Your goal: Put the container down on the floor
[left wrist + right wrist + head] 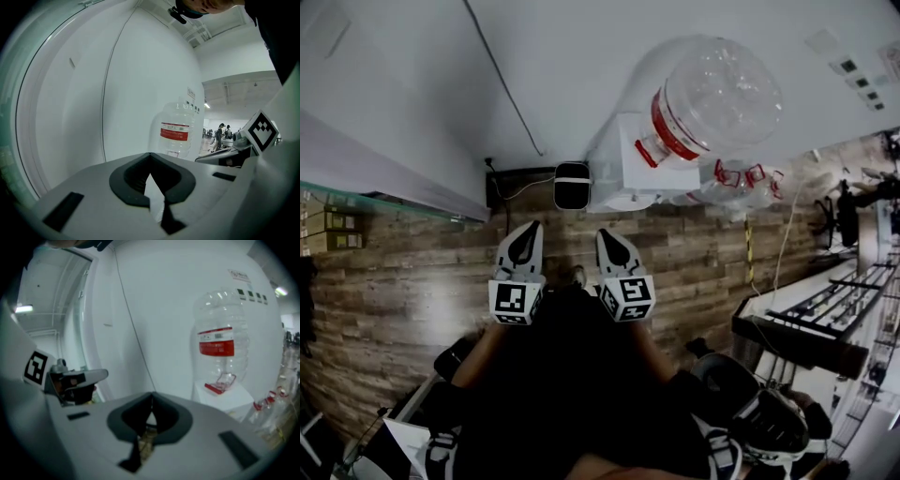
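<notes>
A big clear water container [712, 94] with a red label stands upside down on a white dispenser [642, 164] against the wall. It also shows in the left gripper view [177, 131] and the right gripper view [220, 348], well ahead of both jaws. My left gripper [528, 232] and right gripper [607, 238] hover side by side over the wood floor, short of the dispenser. Both are shut with nothing in them; the jaws meet at their tips in the left gripper [150, 158] and in the right gripper [151, 401].
A small black-and-white box [572, 185] sits on the floor left of the dispenser, with a cable running up the wall. Several empty jugs [741, 180] lie to its right. Desks and racks [825, 323] stand at the right, shelves [328, 225] at the left.
</notes>
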{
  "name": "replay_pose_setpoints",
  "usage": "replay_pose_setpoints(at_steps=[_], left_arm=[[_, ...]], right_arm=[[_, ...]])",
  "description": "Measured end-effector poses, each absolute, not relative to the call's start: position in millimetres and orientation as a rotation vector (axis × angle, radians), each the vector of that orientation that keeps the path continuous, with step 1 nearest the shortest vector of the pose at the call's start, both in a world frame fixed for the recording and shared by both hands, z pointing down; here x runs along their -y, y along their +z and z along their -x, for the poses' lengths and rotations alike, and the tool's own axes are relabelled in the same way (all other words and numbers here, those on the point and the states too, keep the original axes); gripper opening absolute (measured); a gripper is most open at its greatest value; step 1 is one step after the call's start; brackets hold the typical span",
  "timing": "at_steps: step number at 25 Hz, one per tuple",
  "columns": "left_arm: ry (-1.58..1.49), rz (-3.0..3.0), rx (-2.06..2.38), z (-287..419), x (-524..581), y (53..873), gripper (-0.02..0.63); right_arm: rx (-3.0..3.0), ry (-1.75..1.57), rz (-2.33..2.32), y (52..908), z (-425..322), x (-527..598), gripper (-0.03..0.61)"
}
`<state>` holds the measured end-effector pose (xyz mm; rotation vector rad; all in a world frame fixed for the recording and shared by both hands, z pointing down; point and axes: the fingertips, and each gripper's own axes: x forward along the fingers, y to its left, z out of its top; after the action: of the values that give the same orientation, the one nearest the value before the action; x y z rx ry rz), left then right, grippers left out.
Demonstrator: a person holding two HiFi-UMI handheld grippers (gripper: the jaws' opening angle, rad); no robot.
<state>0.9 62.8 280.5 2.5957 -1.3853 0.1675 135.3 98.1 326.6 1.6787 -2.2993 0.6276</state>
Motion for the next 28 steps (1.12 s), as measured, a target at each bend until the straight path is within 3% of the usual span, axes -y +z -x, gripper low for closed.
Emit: replay_pose_setpoints(at_steps=[28], left_arm=[[0.157, -2.61, 1.339, -8.2, -52.0, 282.6, 0.026]], right_arm=[[2.36, 0.63, -1.724, 321.5, -134.6, -96.9, 0.032]])
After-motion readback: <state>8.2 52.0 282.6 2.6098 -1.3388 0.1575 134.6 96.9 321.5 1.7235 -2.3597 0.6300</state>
